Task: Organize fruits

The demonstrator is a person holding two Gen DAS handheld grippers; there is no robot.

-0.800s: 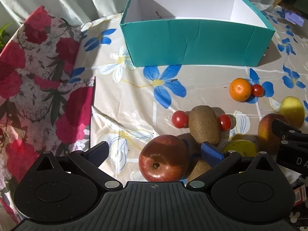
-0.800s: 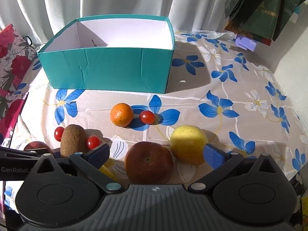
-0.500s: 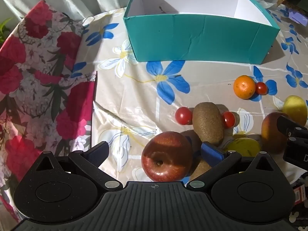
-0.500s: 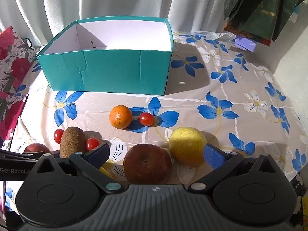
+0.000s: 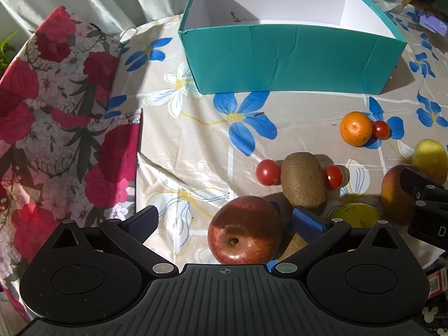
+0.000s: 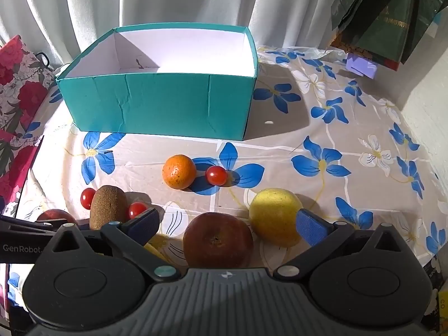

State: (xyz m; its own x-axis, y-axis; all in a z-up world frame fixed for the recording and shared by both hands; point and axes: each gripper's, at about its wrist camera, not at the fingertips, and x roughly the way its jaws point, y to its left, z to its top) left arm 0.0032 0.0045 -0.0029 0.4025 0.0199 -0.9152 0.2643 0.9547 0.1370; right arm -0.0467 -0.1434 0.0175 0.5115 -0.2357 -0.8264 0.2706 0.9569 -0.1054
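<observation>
My left gripper (image 5: 225, 219) stands open above a red apple (image 5: 245, 229) that lies between its fingers, untouched. A kiwi (image 5: 303, 182) with a cherry tomato (image 5: 267, 172) on each side lies just beyond. My right gripper (image 6: 226, 222) is open over a dark red apple (image 6: 218, 239), with a yellow fruit (image 6: 275, 215) beside its right finger. An orange (image 6: 179, 171) and another cherry tomato (image 6: 216, 175) lie farther out. The empty teal box (image 6: 162, 106) stands at the back.
A floral tablecloth (image 6: 322, 145) covers the table. A red flowered cloth (image 5: 56, 128) drapes the left side. A green-yellow fruit (image 5: 355, 214) lies partly hidden behind the left gripper's right finger. Dark bags (image 6: 392, 14) hang at the back right, by white curtains.
Both views have pulled back and risen slightly, so the box and fruits sit a little lower in frame. Both grippers stay open and no fruit has moved.
</observation>
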